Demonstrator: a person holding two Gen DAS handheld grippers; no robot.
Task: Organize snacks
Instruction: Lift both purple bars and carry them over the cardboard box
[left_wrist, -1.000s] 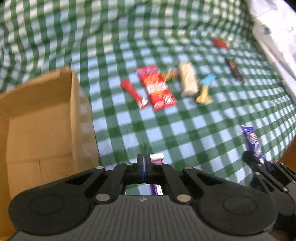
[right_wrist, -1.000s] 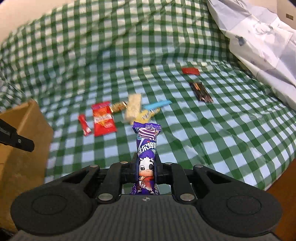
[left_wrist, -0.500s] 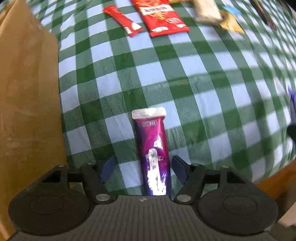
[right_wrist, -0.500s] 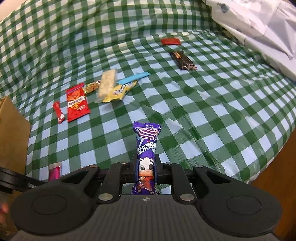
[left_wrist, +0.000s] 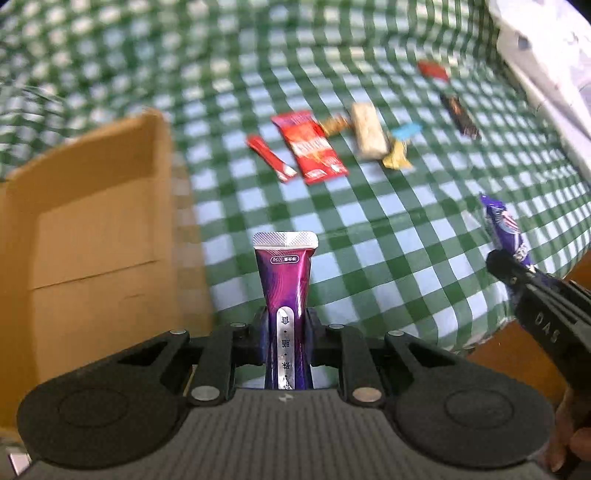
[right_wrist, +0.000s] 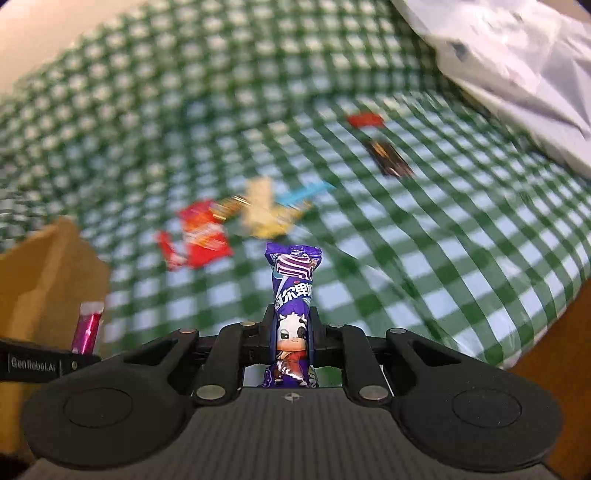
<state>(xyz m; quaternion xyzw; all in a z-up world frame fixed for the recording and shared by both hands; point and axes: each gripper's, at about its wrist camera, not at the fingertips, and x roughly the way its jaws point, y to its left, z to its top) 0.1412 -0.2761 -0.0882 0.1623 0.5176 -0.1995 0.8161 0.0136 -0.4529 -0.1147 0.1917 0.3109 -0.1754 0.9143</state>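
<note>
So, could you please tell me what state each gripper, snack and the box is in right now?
left gripper: jaws just closed, gripping the magenta sachet
right gripper: shut on the purple candy pack
cardboard box: open at the top
red snack packet: lying flat on the checked cloth, not yet picked up
dark chocolate bar: lying flat, apart from the others

Your far scatter of red, yellow and blue snack wrappers is motion-blurred; the open brown cardboard box runs off the left edge.
</note>
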